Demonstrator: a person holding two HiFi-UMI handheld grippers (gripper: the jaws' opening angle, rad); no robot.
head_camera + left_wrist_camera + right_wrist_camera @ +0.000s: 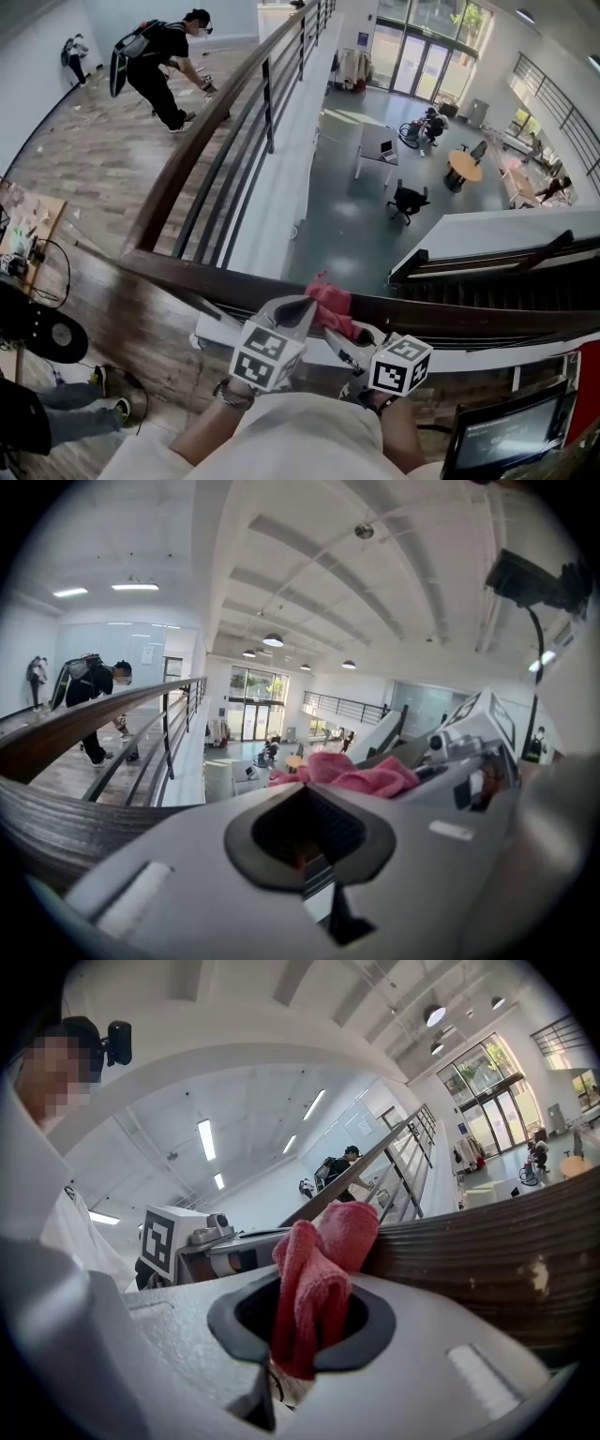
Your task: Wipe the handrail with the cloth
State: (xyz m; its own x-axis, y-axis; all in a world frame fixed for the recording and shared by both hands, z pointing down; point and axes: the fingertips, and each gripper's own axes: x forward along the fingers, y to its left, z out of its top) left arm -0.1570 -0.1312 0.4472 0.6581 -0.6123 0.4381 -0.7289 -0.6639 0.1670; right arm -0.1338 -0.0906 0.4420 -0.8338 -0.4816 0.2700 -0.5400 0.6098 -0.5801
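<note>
A dark wooden handrail point(187, 274) crosses the head view just in front of me, and a second stretch runs away up the frame. A pink cloth point(329, 302) lies bunched on top of the near rail. My right gripper point(337, 333) is shut on this cloth point(314, 1283), which sticks up between its jaws and presses against the rail point(487, 1241). My left gripper point(305, 309) sits just left of the cloth with its jaws shut and nothing between them. In the left gripper view the cloth point(352, 774) shows past that gripper point(309, 834).
Beyond the rail is a drop to a lower floor with a round table point(463, 169), a desk point(380, 145) and chairs. A person in black point(164, 66) bends over on the far walkway. A screen point(511, 436) stands at lower right. A cluttered table point(28, 230) is at left.
</note>
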